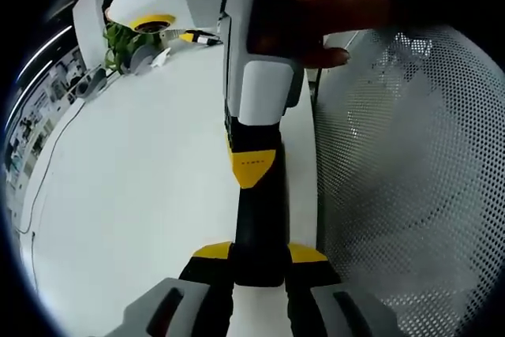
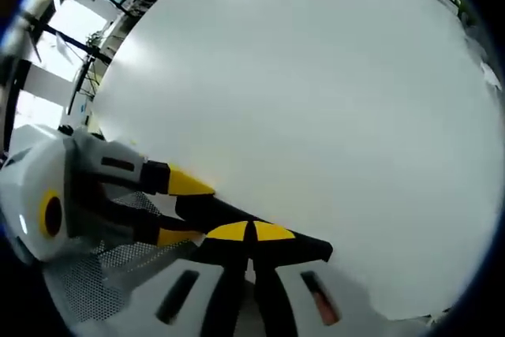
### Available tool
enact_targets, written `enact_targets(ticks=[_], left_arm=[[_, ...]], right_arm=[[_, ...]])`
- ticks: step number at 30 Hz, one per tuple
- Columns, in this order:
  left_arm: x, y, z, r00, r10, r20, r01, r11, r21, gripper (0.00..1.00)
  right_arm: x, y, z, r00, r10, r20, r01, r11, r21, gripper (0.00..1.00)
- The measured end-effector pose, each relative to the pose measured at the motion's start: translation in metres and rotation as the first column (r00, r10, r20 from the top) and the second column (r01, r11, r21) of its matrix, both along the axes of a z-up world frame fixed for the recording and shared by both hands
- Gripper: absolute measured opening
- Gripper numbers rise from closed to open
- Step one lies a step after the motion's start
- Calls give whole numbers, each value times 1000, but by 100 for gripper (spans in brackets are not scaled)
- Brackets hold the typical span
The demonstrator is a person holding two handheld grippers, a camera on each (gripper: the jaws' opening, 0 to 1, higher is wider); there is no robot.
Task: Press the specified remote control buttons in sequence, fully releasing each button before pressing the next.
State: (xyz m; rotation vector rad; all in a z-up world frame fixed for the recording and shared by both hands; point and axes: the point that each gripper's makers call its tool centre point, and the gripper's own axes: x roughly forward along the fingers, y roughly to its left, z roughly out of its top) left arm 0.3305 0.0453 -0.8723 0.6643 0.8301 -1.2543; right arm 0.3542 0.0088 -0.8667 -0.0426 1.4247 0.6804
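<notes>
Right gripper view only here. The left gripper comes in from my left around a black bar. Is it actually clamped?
Observer: The left gripper view looks straight down it. Both yellow pads of the left gripper sit against the sides of the slim black bar.
Operator: What's beside the table on that side?
Observer: A white perforated mesh panel stands along the edge of the white table.
Operator: Where's the right gripper held?
Observer: A hand wraps the white body of the right gripper from above.
</notes>
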Motion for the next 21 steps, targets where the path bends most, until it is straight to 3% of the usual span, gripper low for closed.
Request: enact_targets(ticks=[10, 21], left_arm=[[1, -1, 0, 1000, 9, -2, -9, 1000, -2, 24], [0, 0, 0, 1000, 21, -1, -21, 1000, 2, 24]], right_arm=[[3, 1, -3, 999, 13, 41, -12, 1000, -21, 0], [0, 0, 0, 1000, 2, 14, -2, 1000, -17, 0]])
